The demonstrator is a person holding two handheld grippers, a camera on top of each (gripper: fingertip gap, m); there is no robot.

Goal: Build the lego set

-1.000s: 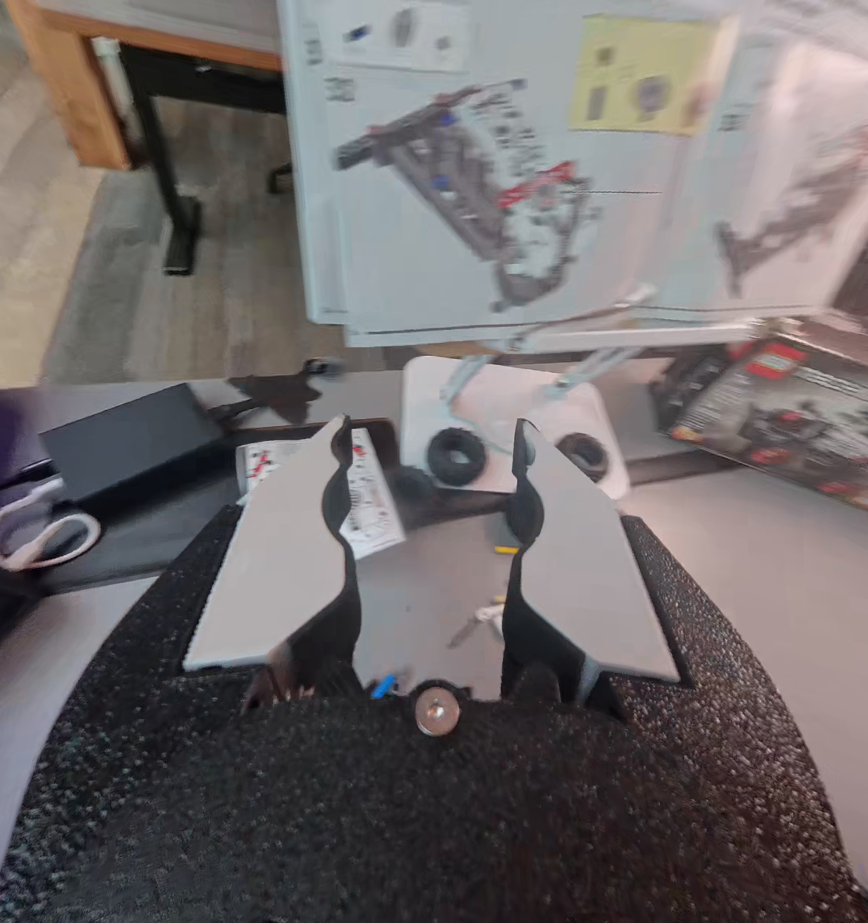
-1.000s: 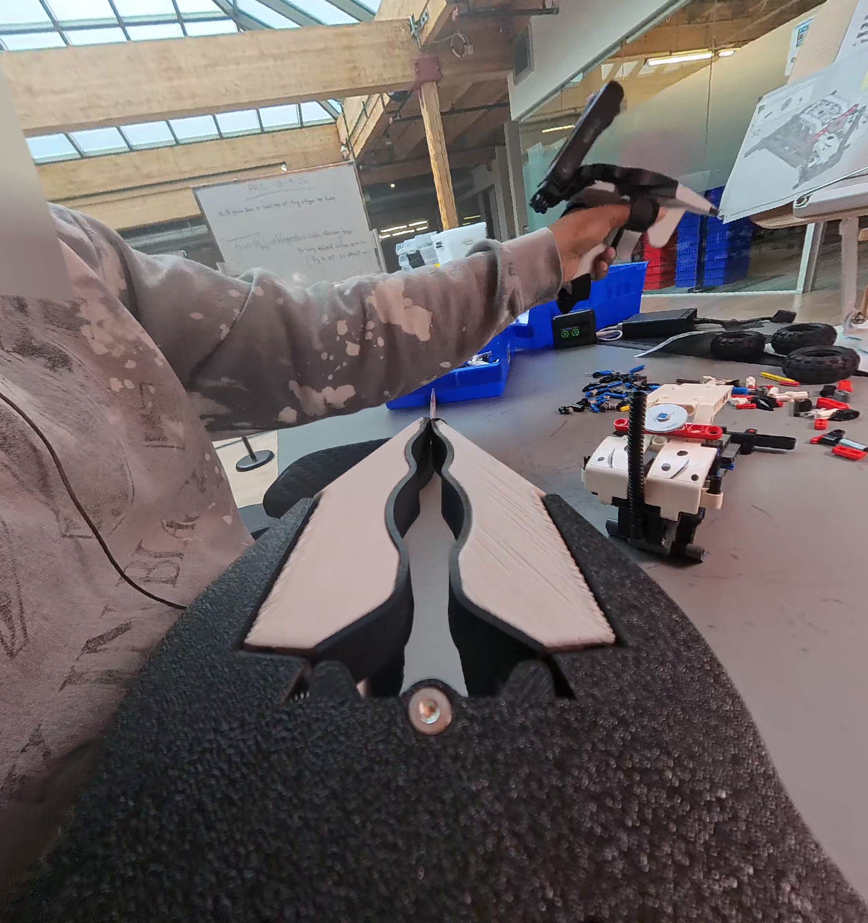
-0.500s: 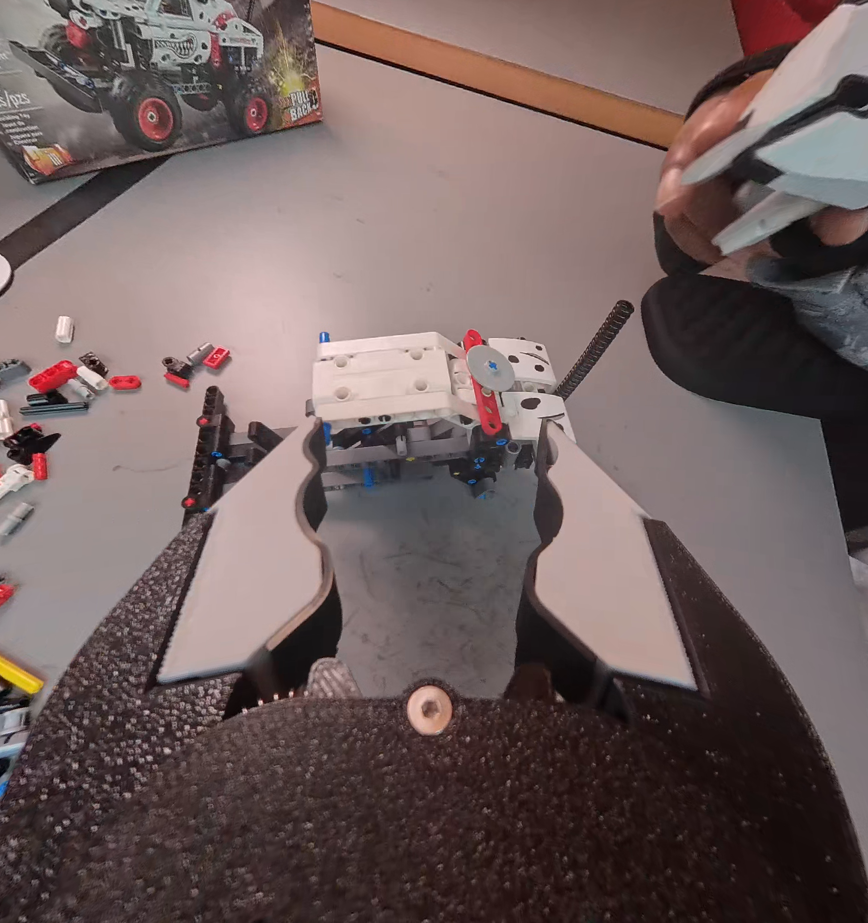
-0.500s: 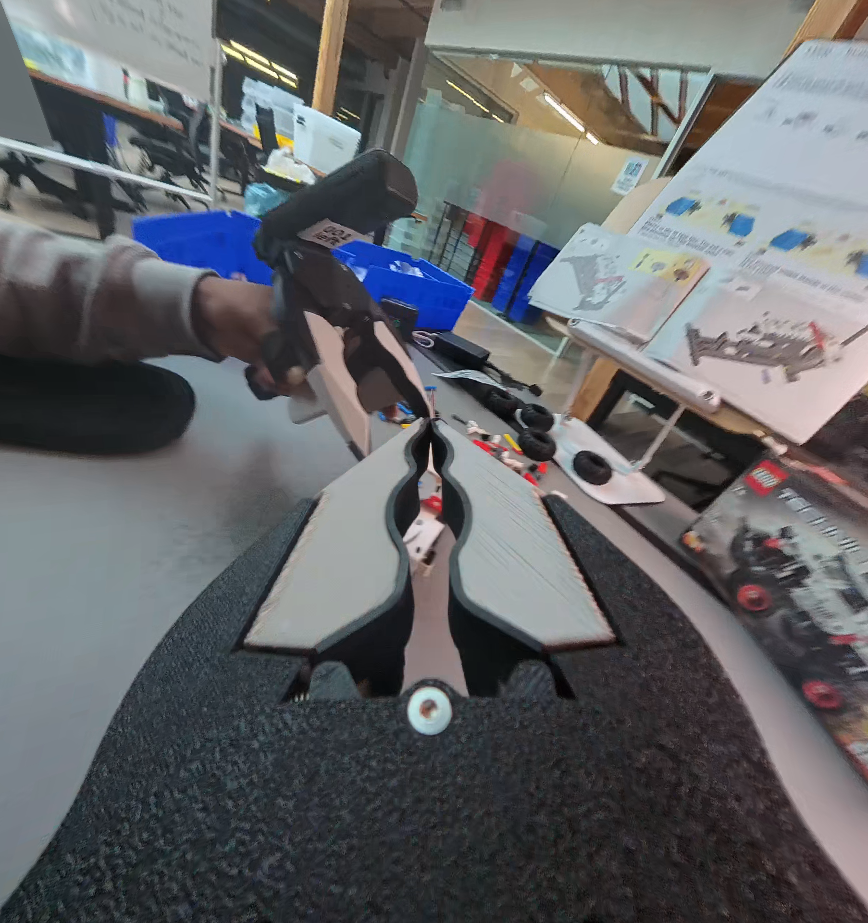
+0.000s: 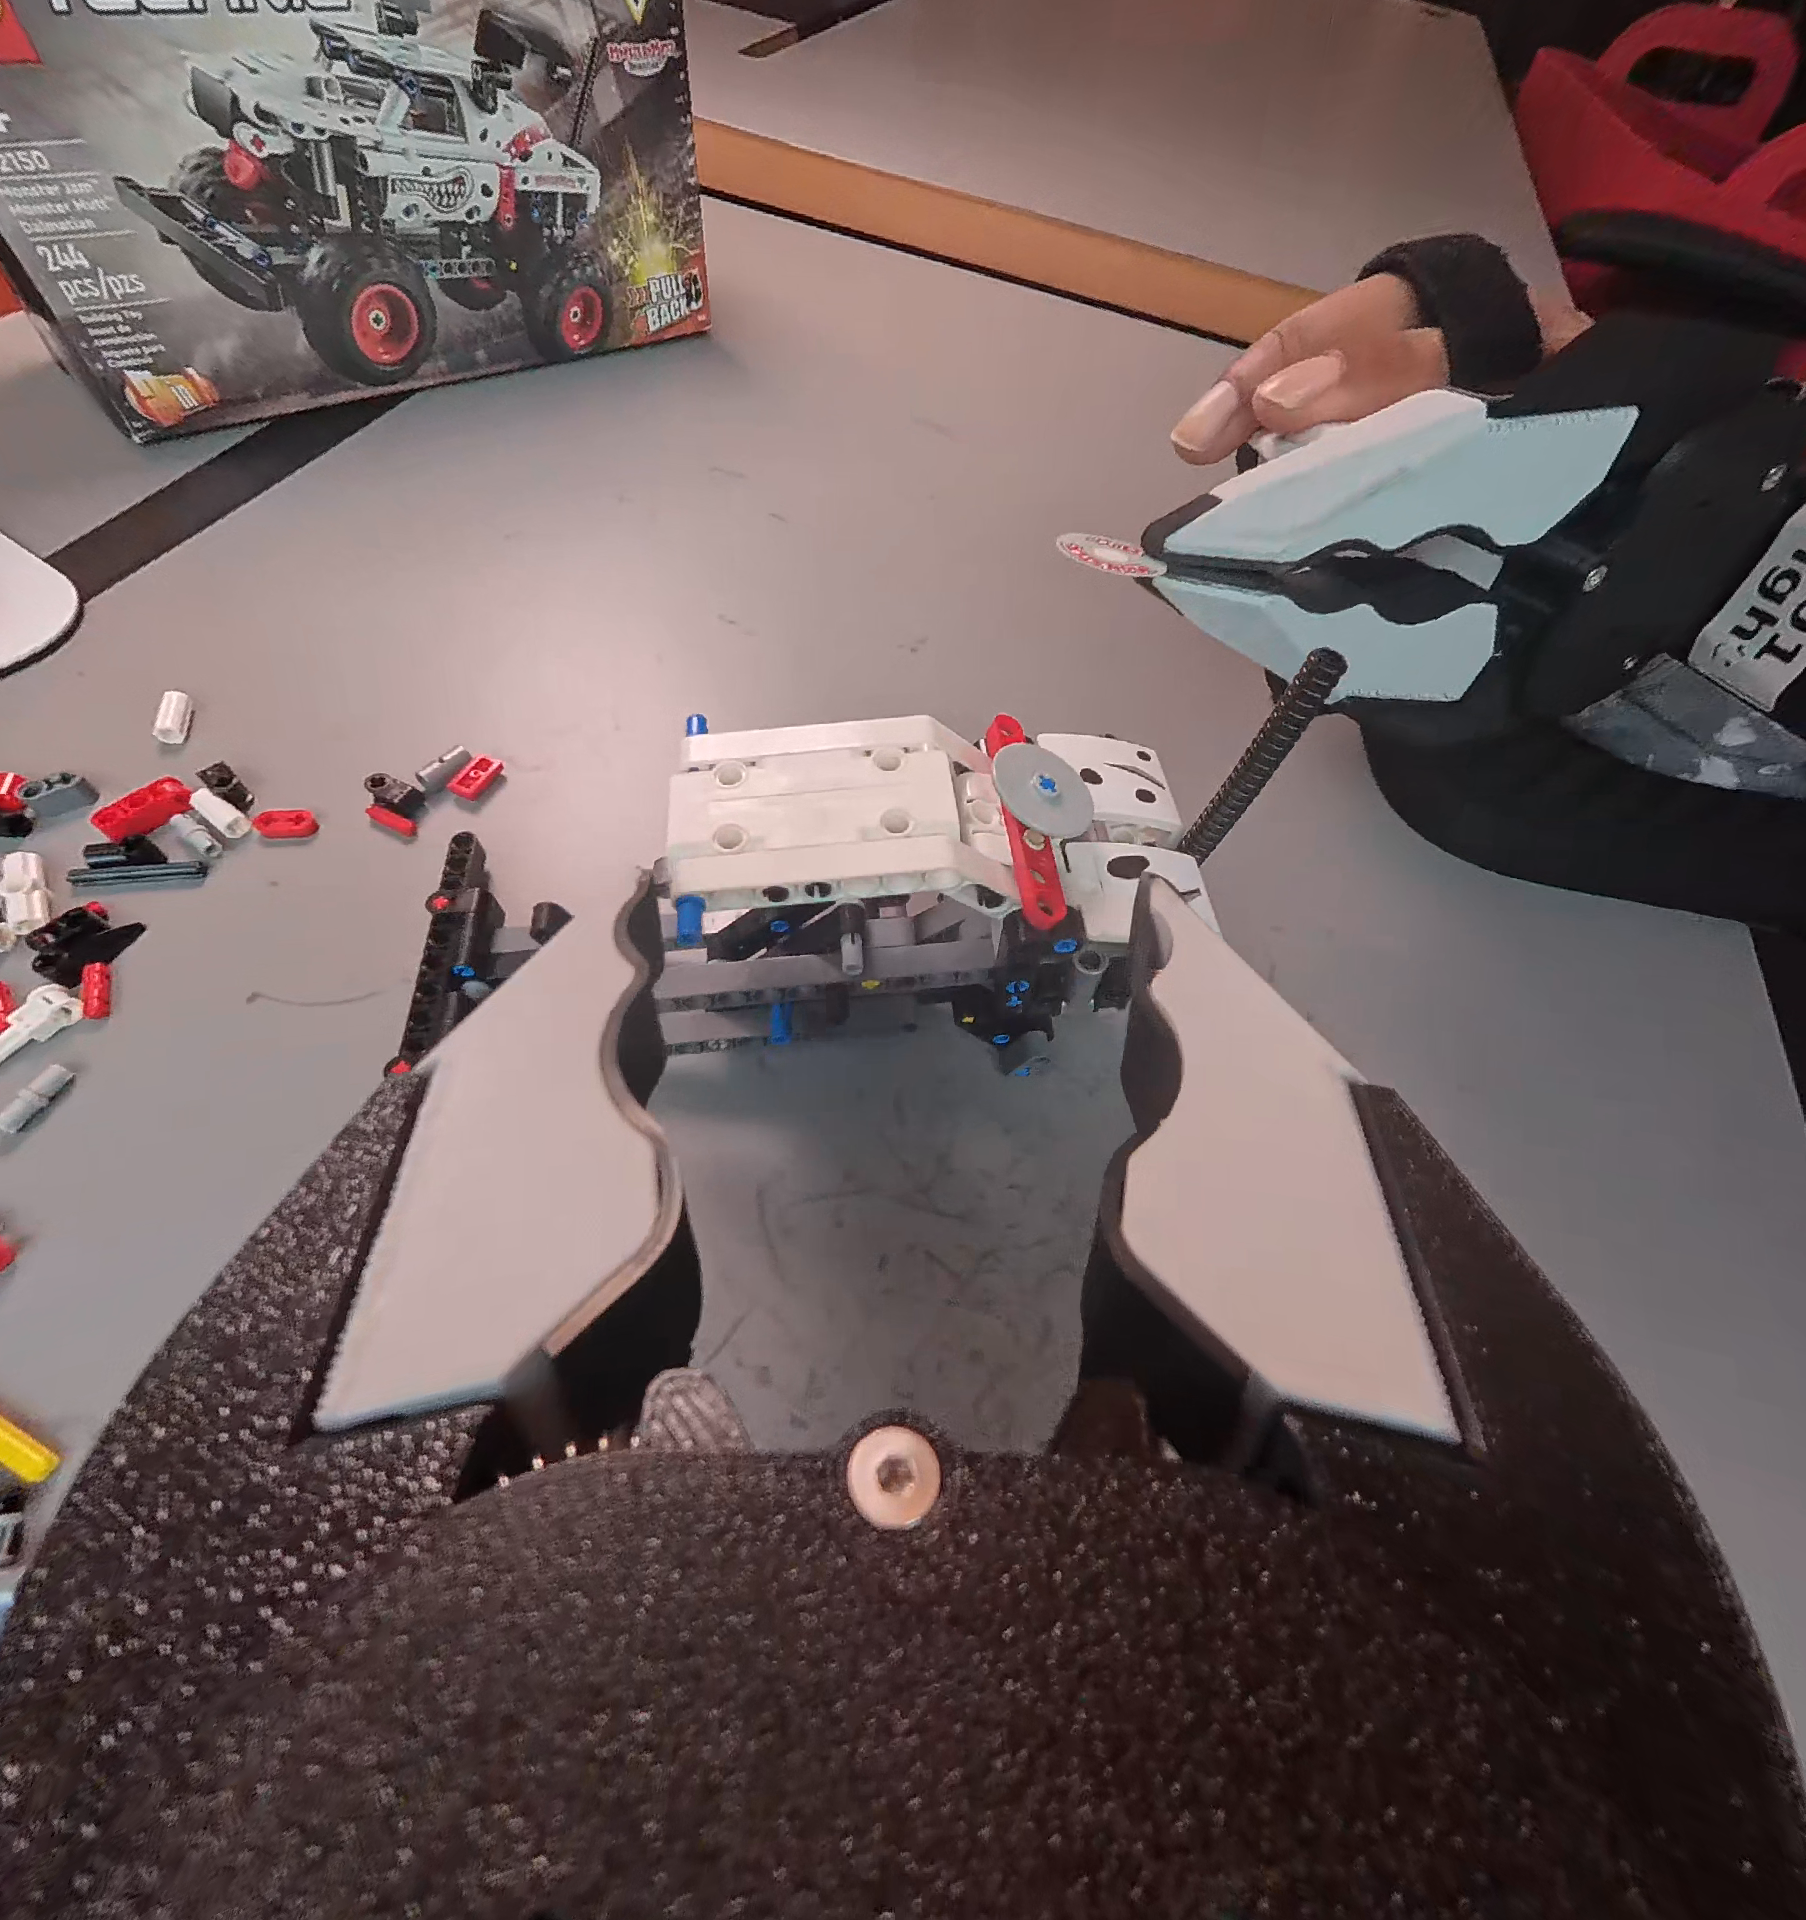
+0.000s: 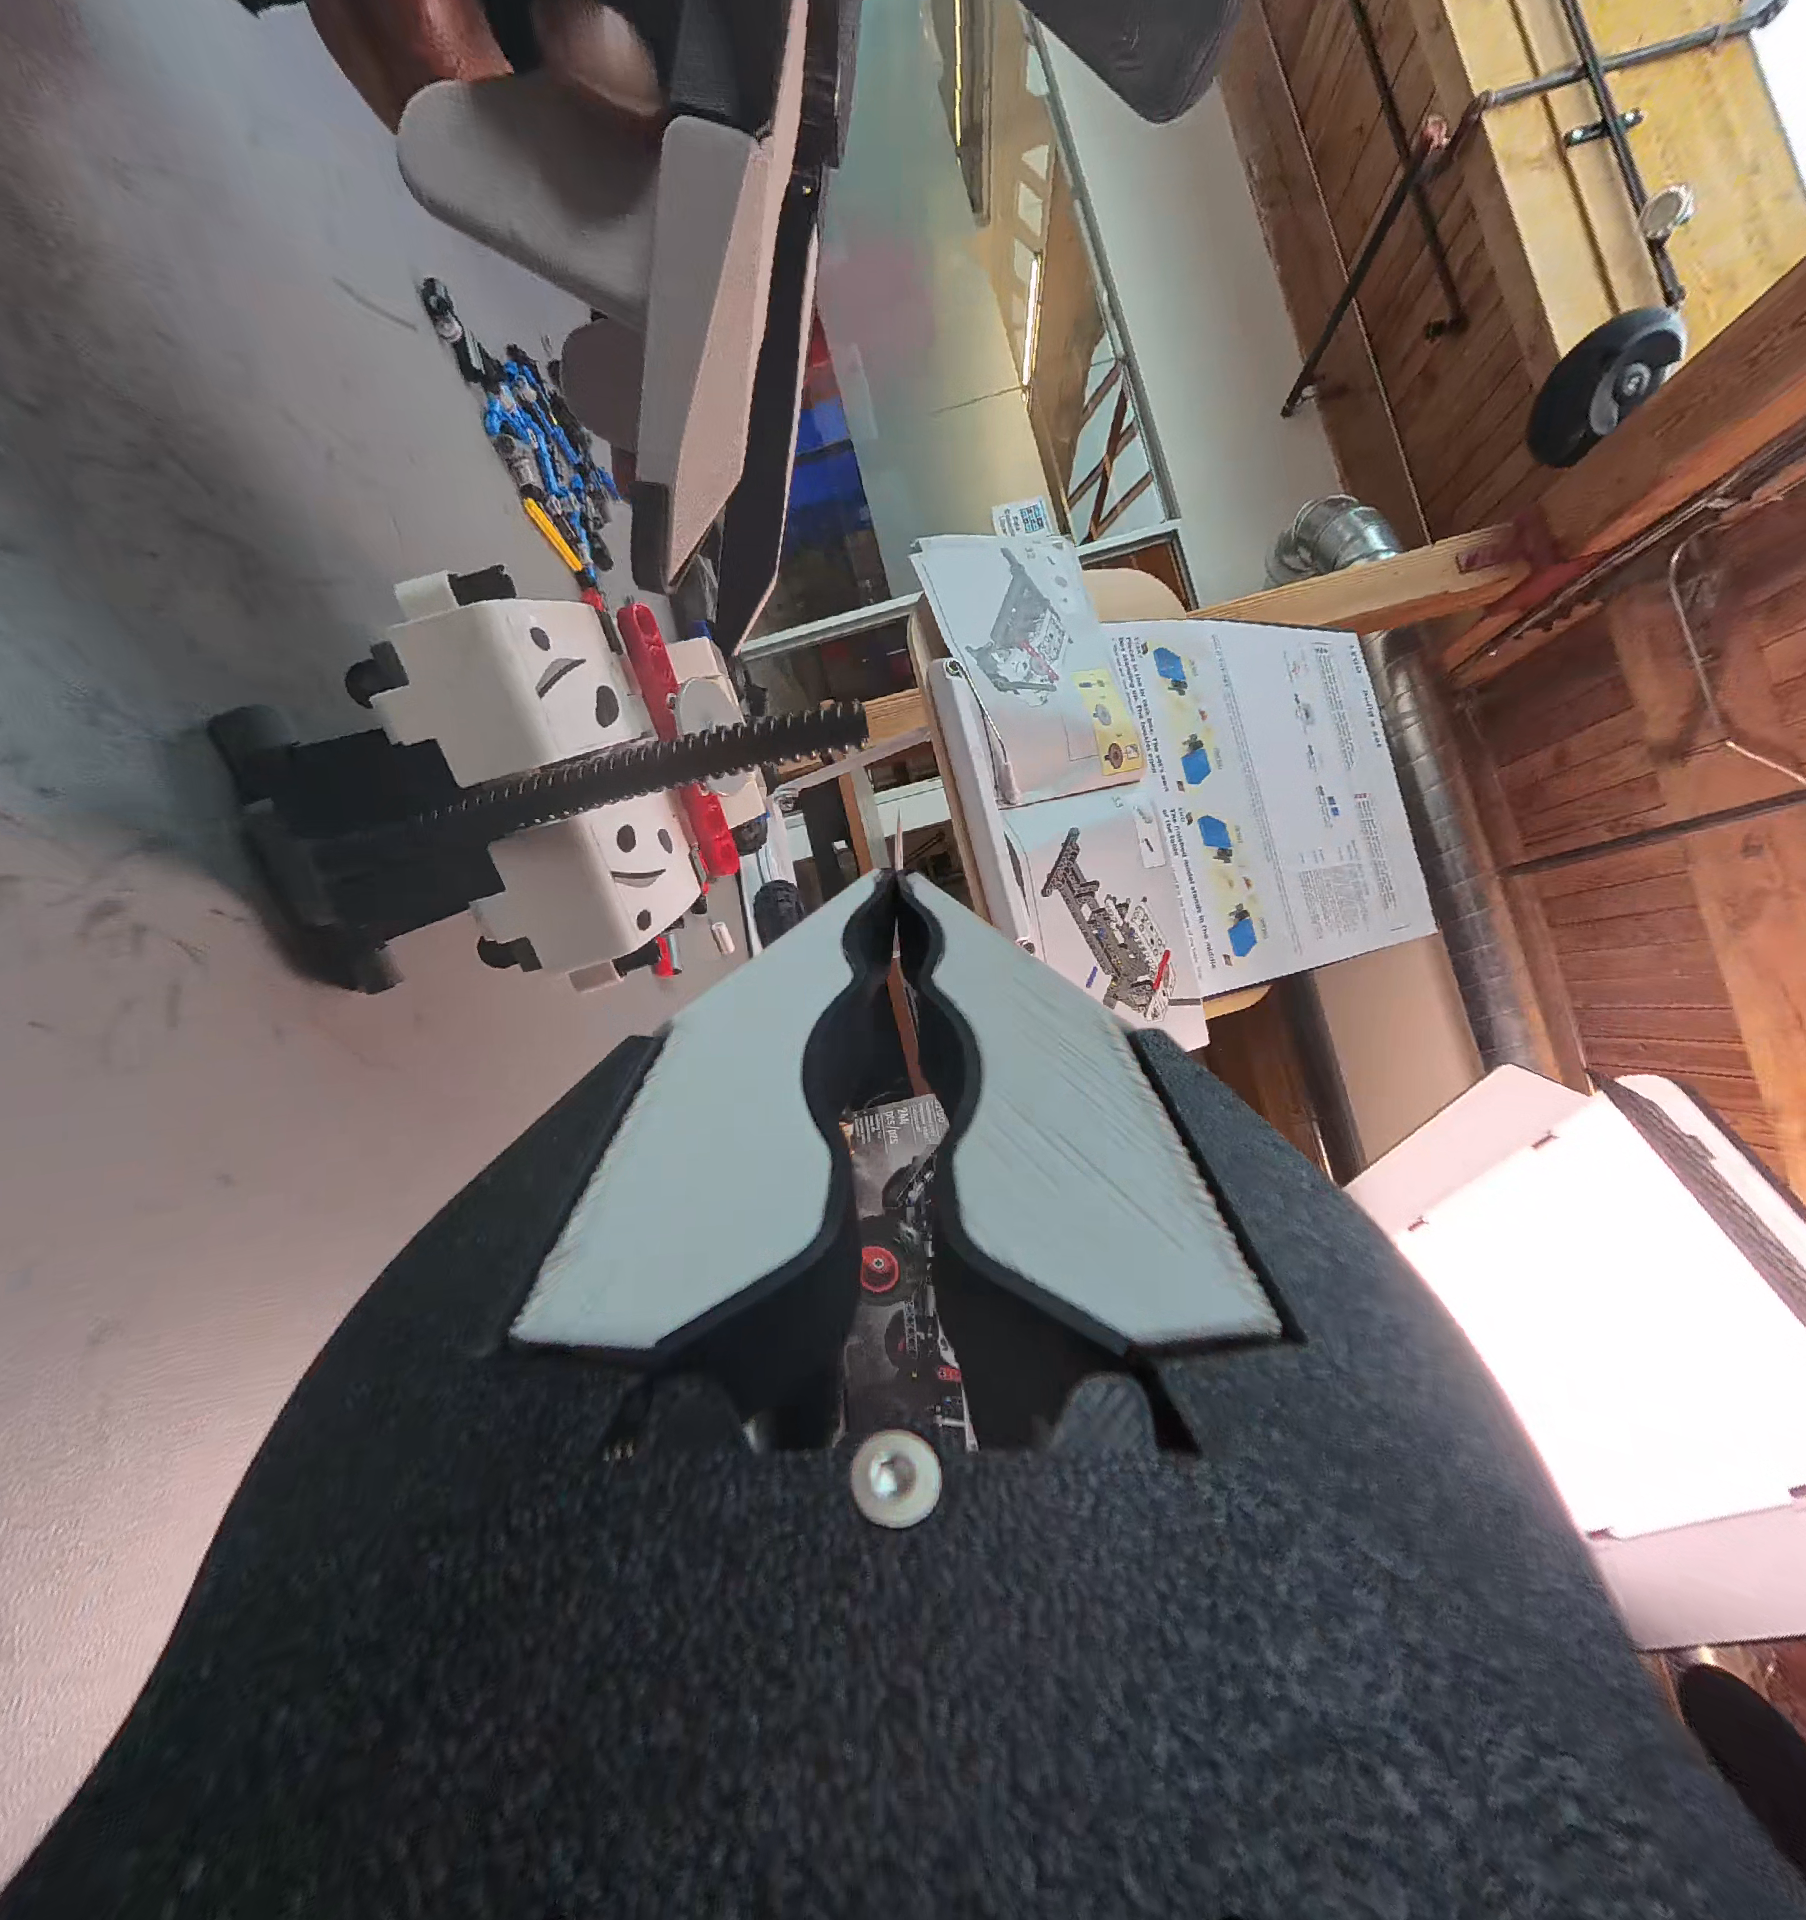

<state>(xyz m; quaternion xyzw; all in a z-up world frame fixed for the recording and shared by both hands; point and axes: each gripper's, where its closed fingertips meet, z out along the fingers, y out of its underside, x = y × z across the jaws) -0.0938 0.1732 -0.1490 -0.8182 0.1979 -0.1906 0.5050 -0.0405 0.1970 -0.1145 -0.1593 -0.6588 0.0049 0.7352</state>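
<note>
On a grey table (image 5: pixel 878 499), the left tool (image 5: pixel 894 914) gapes around a half-built truck (image 5: pixel 878 862); above it, the right tool (image 5: pixel 1153 566) pinches a round sticker (image 5: pixel 1101 551).

The left gripper (image 5: pixel 888 925) hangs over the grey bench (image 5: pixel 878 499) with its fingers (image 5: pixel 525 1164) spread wide, their tips on either side of the half-built white truck model (image 5: pixel 878 862). A black ribbed rod (image 5: pixel 1257 764) slants up from the model's right end. Just above it the right gripper (image 5: pixel 1153 566) pinches a small round sticker (image 5: pixel 1107 553). Loose pieces (image 5: pixel 99 862) lie scattered toward the bench's left edge, and the set's box (image 5: pixel 359 197) stands near the far left corner.
</note>
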